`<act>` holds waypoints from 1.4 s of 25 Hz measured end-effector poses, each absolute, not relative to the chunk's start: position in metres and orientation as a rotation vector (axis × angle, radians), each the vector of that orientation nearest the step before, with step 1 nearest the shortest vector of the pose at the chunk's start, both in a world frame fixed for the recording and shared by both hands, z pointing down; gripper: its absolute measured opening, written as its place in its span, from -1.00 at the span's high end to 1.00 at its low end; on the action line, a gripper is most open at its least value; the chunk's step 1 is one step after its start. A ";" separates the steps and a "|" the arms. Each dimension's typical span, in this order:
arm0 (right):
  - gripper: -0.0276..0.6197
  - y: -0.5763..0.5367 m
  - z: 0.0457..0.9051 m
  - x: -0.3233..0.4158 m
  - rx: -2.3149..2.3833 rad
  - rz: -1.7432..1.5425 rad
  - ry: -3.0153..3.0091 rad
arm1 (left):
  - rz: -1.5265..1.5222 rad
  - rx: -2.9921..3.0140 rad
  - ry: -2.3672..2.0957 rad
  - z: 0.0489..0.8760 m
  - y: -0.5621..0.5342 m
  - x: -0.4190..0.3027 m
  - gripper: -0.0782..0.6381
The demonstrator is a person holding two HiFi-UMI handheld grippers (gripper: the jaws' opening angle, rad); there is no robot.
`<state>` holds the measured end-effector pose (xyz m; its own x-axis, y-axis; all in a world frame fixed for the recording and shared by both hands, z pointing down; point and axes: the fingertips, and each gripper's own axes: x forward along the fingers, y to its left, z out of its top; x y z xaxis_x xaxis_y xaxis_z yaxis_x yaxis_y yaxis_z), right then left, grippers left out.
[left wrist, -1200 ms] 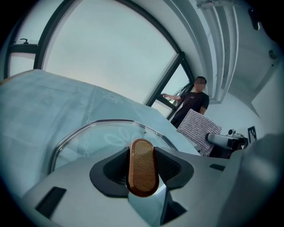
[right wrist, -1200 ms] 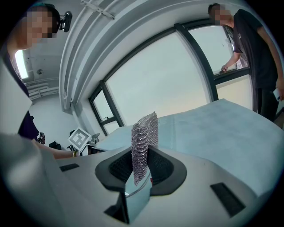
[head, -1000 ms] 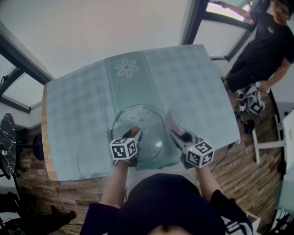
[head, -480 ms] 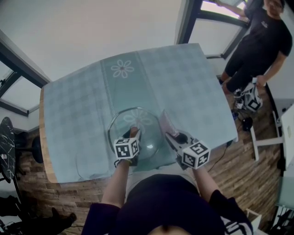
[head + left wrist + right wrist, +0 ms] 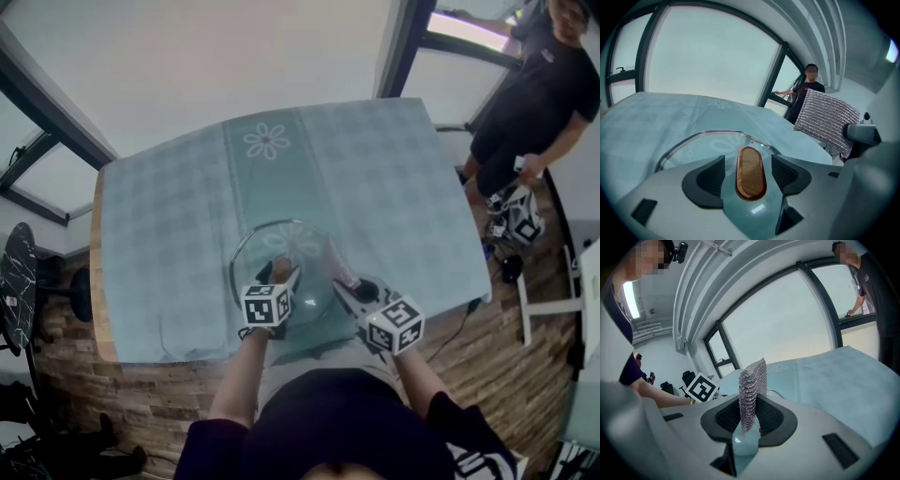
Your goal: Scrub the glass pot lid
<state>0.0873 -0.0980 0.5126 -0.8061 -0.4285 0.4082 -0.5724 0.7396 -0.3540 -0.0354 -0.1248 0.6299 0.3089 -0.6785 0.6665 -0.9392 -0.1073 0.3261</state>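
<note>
My left gripper (image 5: 279, 275) hovers over the glass pot lid (image 5: 302, 246), which lies on the cloth-covered surface (image 5: 169, 234). Its jaws have just been opening and stand apart either side of the lid's wooden handle (image 5: 751, 172), clear of it. Just beside it, my right gripper (image 5: 343, 287) has its jaws clamped on an upright silvery mesh scrubber (image 5: 752, 385).

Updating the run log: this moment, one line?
left gripper just opened, wooden handle between | right gripper shut on mesh scrubber | glass lid on tablecloth
</note>
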 end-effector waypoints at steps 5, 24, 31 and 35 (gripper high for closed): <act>0.66 -0.085 0.514 0.069 0.684 0.661 -2.650 | 0.364 1.819 -1.482 0.620 -0.098 -0.043 -0.07; 0.66 -0.015 0.485 0.085 0.674 0.616 -2.716 | 0.202 1.846 -1.761 0.531 -0.008 -0.031 0.76; 0.66 0.015 0.475 0.100 0.696 0.609 -2.725 | 0.157 1.809 -1.752 0.519 0.032 -0.010 0.78; 0.66 0.030 0.472 0.104 0.694 0.604 -2.726 | 0.162 1.810 -1.755 0.516 0.052 0.000 0.78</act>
